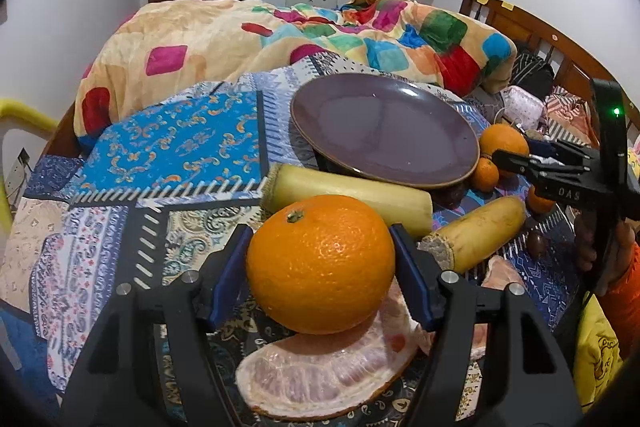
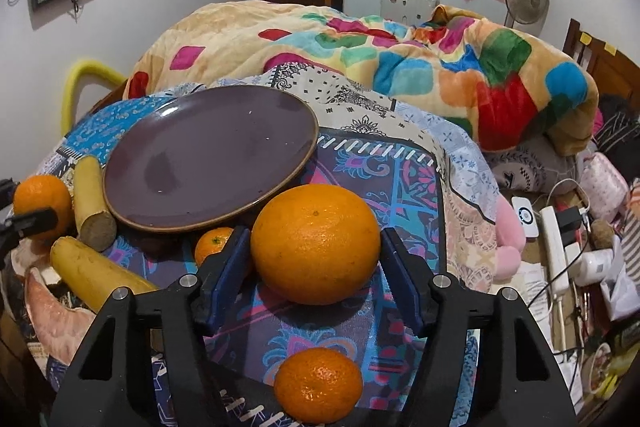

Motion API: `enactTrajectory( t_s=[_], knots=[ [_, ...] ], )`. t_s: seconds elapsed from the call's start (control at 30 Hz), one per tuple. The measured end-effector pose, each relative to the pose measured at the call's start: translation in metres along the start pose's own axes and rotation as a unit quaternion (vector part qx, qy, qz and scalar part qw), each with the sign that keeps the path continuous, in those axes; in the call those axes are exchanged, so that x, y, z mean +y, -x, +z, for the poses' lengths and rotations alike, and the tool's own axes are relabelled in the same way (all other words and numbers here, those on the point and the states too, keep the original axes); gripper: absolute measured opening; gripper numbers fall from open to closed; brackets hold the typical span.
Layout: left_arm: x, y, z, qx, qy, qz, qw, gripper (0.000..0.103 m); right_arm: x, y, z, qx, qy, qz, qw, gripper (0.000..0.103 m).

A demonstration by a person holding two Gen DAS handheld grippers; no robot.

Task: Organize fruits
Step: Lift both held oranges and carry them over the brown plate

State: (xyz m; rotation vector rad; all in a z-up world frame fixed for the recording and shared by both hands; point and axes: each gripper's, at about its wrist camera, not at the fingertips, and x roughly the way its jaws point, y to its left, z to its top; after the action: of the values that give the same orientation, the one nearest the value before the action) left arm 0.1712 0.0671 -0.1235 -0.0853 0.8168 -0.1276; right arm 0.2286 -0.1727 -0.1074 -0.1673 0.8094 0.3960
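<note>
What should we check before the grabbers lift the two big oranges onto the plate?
1. plate bare, room for fruit: ok.
2. left gripper pads pressing left orange: ok.
3. right gripper straddling right orange: ok.
4. right gripper's grip firm: cannot tell.
5. small mandarin clear of right gripper's finger: not ok, tucked right behind it.
6. left orange free of pomelo slice underneath: cannot tell.

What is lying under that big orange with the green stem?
The orange sits on a peeled pink pomelo piece, which lies on the patterned cloth. The contact patch itself is hidden by the orange.
</note>
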Motion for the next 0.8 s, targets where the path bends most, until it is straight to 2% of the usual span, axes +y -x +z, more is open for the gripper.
enactTrajectory(
  t_s=[0.13, 0.37, 0.63, 0.8],
  knots=[
    [0.000, 0.013, 0.010, -0.019, -0.008, 0.012, 0.9997, 0.068, -0.003, 0.004, 0.002, -0.002, -0.009, 0.009, 1.000, 0.061],
    [-0.006, 0.032, 0.039, -0.056, -0.020, 0.030, 0.9978, 0.068, -0.001, 0.029, 0.017, -0.039, -0.008, 0.010, 0.999, 0.061],
    [-0.014, 0.028, 0.073, -0.072, -0.027, 0.029, 0.9966, 0.068, 0.003, 0.049, 0.040, -0.081, -0.003, 0.011, 0.997, 0.061],
    [-0.023, 0.020, 0.090, -0.082, -0.036, 0.041, 0.9951, 0.068, 0.006, 0.050, 0.056, -0.100, -0.005, 0.015, 0.995, 0.061]
  ],
)
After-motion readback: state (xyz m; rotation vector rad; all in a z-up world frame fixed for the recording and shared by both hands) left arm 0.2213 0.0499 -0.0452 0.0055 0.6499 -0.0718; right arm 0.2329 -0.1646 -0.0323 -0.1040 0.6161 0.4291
